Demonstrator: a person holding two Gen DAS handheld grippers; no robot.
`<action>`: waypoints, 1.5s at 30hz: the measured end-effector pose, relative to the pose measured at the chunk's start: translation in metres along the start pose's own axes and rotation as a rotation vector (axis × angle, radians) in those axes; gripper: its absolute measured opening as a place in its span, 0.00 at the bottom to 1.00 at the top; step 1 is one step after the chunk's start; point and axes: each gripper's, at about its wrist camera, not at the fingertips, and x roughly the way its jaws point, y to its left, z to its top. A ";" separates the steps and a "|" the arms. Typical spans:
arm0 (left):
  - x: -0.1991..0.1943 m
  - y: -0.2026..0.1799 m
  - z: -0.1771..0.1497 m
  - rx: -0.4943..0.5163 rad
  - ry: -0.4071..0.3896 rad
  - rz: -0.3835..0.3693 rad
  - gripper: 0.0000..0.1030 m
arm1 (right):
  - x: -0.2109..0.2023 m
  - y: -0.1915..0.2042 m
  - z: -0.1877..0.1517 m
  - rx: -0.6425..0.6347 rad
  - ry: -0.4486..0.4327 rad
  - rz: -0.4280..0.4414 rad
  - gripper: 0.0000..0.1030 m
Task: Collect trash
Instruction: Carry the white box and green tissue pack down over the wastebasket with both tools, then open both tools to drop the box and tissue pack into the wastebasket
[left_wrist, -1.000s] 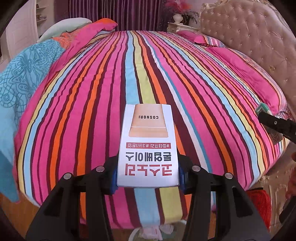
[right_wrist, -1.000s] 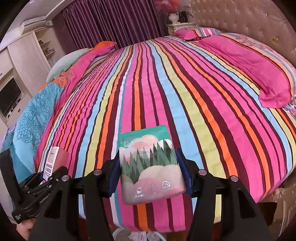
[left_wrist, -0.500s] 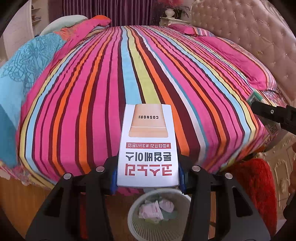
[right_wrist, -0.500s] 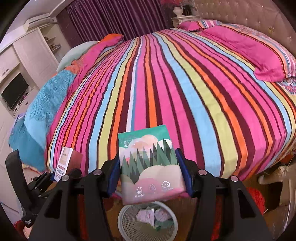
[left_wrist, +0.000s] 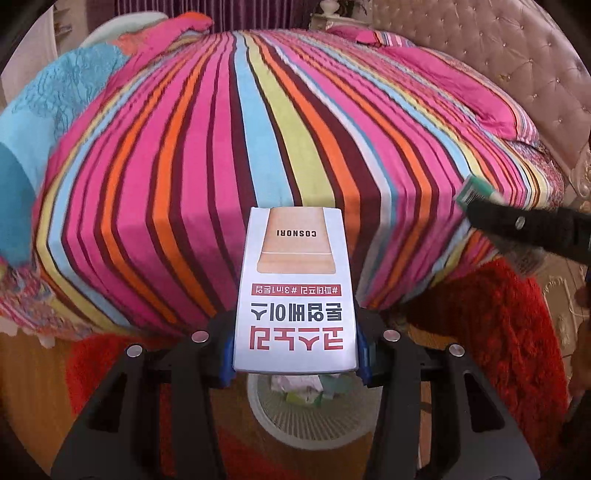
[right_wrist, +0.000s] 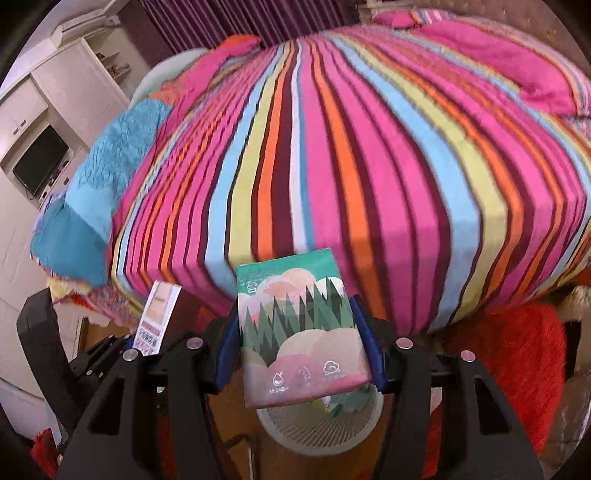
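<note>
My left gripper (left_wrist: 295, 352) is shut on a white box (left_wrist: 295, 295) with red and black print, held upright between its blue pads. Below it stands a white slatted trash bin (left_wrist: 314, 417) holding crumpled paper. My right gripper (right_wrist: 301, 354) is shut on a green tissue pack (right_wrist: 303, 332) printed with trees, and the same bin (right_wrist: 321, 421) sits right under it. In the right wrist view the left gripper with its white box (right_wrist: 157, 317) is at the lower left. The right gripper's black finger (left_wrist: 528, 229) and the green pack's edge (left_wrist: 474, 190) show at the right of the left wrist view.
A round bed with a striped cover (left_wrist: 258, 147) fills the view beyond the bin. A red shaggy rug (left_wrist: 498, 332) lies on the wooden floor around the bin. A tufted headboard (left_wrist: 517, 55) rises at the right, and white cabinets with a screen (right_wrist: 40, 158) stand at the left.
Both grippers have drawn back from over the bed and sunk, each keeping its item. The bed edge, red rug and trash bin have come into view below them.
</note>
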 end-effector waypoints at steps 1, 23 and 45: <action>0.004 -0.001 -0.005 -0.008 0.022 -0.011 0.46 | 0.006 0.000 -0.005 0.004 0.022 0.001 0.51; 0.099 0.010 -0.056 -0.152 0.424 -0.129 0.46 | 0.108 -0.053 -0.065 0.375 0.482 0.032 0.51; 0.151 0.011 -0.081 -0.190 0.702 -0.110 0.47 | 0.175 -0.066 -0.096 0.469 0.706 0.006 0.52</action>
